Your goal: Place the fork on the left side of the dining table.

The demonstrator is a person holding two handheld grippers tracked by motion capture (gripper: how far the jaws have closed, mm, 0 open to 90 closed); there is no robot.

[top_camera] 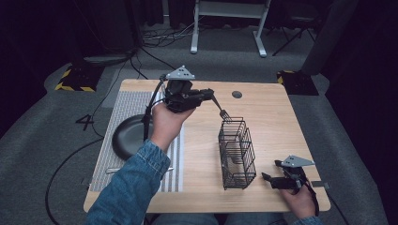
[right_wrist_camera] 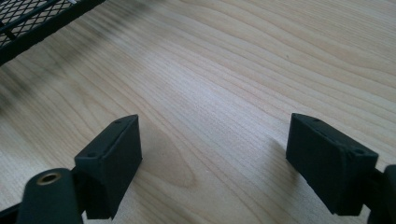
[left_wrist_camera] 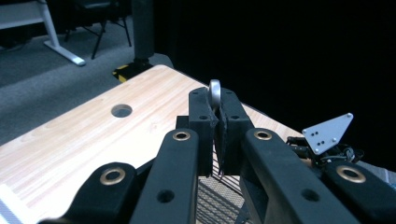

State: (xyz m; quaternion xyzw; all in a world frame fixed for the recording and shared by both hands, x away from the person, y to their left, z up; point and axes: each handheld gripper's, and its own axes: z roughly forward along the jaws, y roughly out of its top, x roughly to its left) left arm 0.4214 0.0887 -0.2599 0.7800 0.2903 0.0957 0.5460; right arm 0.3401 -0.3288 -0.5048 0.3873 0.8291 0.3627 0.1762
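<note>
Left gripper [top_camera: 206,95], raised above the middle of the table [top_camera: 277,112], has its jaws clamped tight on the handle of a fork [top_camera: 219,108]; from the left gripper view the rounded metal handle end [left_wrist_camera: 215,92] pokes up between the closed pads. The fork slants away from the jaws, down and toward the person's right, its long axis tilted with the tines lowest. Those tines hang just above the far top rim of a black wire basket [top_camera: 237,153], which stands upright on the wood a little nearer the person. The basket therefore lies below and slightly toward the person from the fork's tip (whether the tines touch the rim cannot be told). Any drop into the basket would, by this reading, call for the handle to swing upright and the tip to come nearer over the opening.

The left hand is plainly the nearer one to that work. The right gripper [top_camera: 274,180] rests low at the table's near right corner, just beside the basket, jaws spread wide with nothing between them, bare wood beneath. A dark round pan [top_camera: 126,136] sits on a striped mat [top_camera: 131,108] at left.
</note>
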